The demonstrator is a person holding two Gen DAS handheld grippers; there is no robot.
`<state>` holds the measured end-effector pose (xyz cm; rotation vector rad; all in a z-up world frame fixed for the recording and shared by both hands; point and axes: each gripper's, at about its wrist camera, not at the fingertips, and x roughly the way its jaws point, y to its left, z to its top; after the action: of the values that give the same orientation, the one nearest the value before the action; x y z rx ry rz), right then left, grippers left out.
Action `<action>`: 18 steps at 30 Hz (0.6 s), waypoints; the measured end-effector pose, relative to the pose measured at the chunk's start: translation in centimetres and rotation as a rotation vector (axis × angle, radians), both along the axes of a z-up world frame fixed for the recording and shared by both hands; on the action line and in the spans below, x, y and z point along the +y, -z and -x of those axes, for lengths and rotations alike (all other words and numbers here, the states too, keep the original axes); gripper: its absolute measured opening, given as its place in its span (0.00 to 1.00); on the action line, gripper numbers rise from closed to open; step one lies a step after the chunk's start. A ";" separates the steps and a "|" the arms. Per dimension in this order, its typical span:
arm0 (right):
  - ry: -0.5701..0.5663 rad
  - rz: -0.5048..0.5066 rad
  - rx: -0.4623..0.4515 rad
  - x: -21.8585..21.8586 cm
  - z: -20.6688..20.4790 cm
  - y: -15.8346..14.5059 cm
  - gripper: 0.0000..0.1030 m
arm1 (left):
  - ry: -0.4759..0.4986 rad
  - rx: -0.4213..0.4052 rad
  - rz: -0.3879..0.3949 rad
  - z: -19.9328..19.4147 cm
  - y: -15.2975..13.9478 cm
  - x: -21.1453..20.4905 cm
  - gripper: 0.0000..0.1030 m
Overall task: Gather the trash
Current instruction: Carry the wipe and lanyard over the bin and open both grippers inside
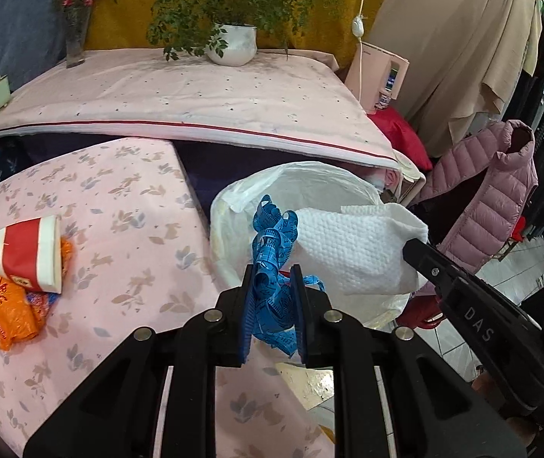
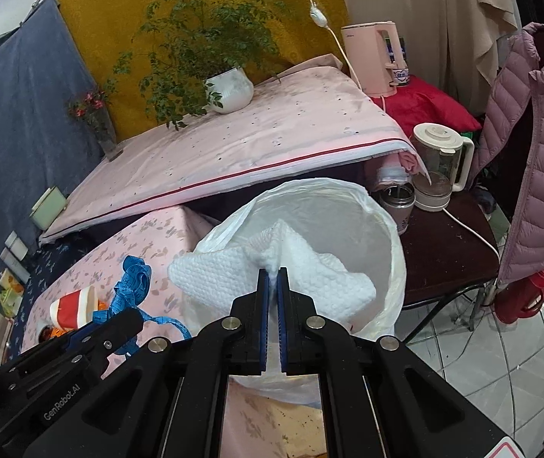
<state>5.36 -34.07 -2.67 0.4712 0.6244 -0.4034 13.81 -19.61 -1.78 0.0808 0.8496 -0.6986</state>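
Both clamped: left gripper [image 1: 273, 294] on crumpled blue tape measure [image 1: 272, 244], right gripper [image 2: 272, 271] on dimpled white tissue [image 2: 234, 271].

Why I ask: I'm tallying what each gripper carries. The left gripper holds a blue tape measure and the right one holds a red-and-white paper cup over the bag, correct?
Not quite: the right gripper is shut on a white paper towel, as the right wrist view shows. The paper cup lies on the table. The left gripper does hold the blue tape measure.

The left gripper [image 1: 274, 282] clamps a bunched blue measuring tape [image 1: 272, 244] above the white bin bag [image 1: 230, 206]; the right gripper [image 1: 411, 246] pinches a white paper towel [image 1: 348, 252] beside it.
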 end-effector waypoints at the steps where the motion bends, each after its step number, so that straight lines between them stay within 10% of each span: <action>1: 0.006 0.000 0.002 -0.4 -0.1 0.1 0.04 | 0.008 0.004 0.003 -0.1 0.1 -0.5 0.17; 8: 0.018 -0.011 0.015 -2.1 -0.9 0.9 0.04 | 0.053 0.029 0.006 -1.1 0.8 -3.2 0.18; 12: 0.026 -0.031 -0.005 -2.5 -1.2 1.1 0.23 | 0.014 0.018 -0.006 -1.6 1.0 -3.3 0.49; 18: 0.026 -0.010 -0.012 -2.2 -1.5 0.8 0.34 | -0.017 -0.007 -0.027 -2.1 1.2 -2.6 0.52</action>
<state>6.87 -36.26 -3.44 0.4915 0.6094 -0.4222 15.93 -22.19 -2.99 0.1004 0.8524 -0.6709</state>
